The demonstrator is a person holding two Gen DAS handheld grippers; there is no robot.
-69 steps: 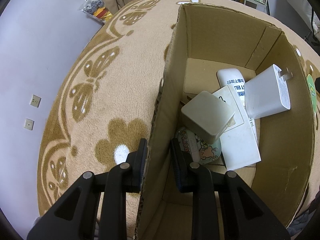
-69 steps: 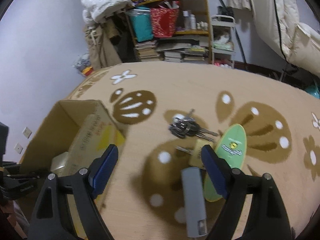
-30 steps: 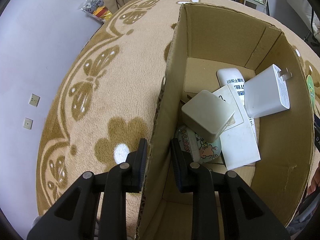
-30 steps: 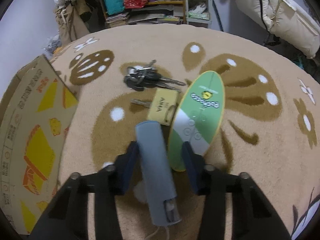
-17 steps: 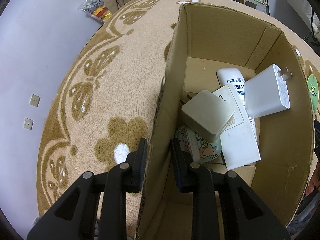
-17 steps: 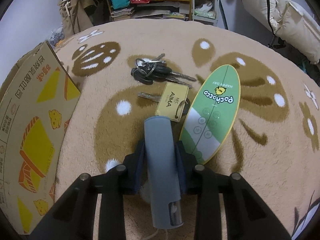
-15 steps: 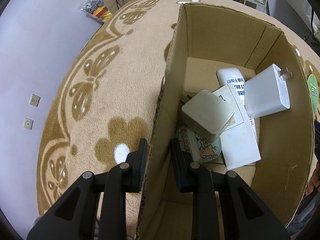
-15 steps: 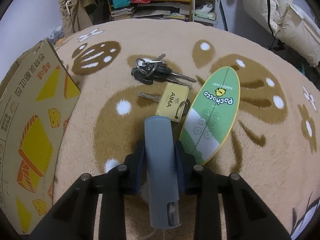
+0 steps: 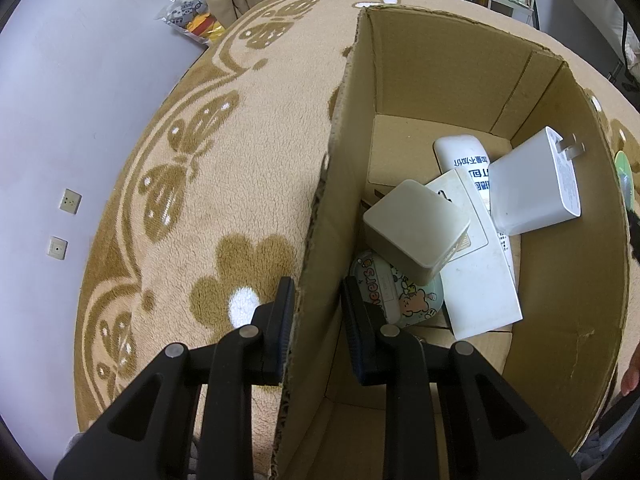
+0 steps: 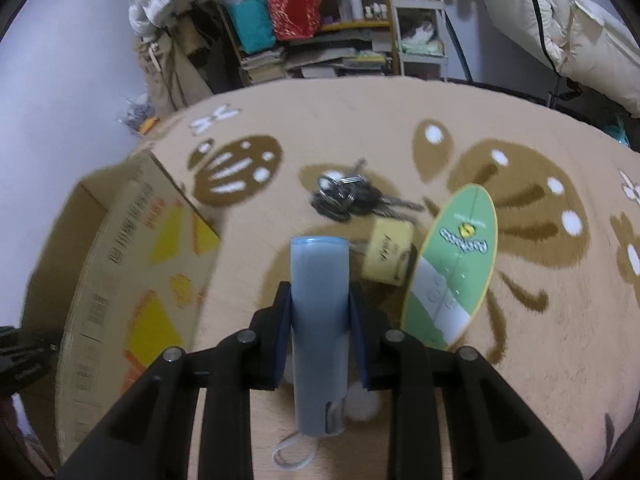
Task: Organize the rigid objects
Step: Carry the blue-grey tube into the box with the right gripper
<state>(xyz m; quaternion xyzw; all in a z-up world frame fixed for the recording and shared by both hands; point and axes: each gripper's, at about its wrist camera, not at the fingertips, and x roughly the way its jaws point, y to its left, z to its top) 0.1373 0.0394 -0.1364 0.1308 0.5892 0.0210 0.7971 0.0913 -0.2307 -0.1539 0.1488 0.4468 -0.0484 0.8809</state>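
Observation:
My left gripper point(image 9: 318, 304) is shut on the left wall of an open cardboard box point(image 9: 336, 184). Inside lie a beige square box point(image 9: 416, 228), a white charger point(image 9: 532, 188), a white remote point(image 9: 464, 156), a flat white card point(image 9: 480, 280) and a cartoon tin point(image 9: 392, 292). My right gripper point(image 10: 319, 308) is shut on a grey-blue cylindrical case point(image 10: 319, 320) and holds it lifted above the carpet. The box point(image 10: 132, 272) stands to its left. A bunch of keys point(image 10: 344, 198) with a yellow tag point(image 10: 388, 254) and a green oval remote point(image 10: 456, 264) lie on the carpet ahead.
A beige carpet with brown butterfly and flower patterns point(image 10: 520, 200) covers the floor. Cluttered shelves point(image 10: 312, 20) and bedding point(image 10: 568, 20) stand at the far side. A toy bag point(image 9: 188, 20) lies by the wall. Wall sockets point(image 9: 70, 202) are at the left.
My right gripper closed on the grey-blue case and lifted it off the carpet, tilting the view up. The left gripper has kept its hold on the box wall.

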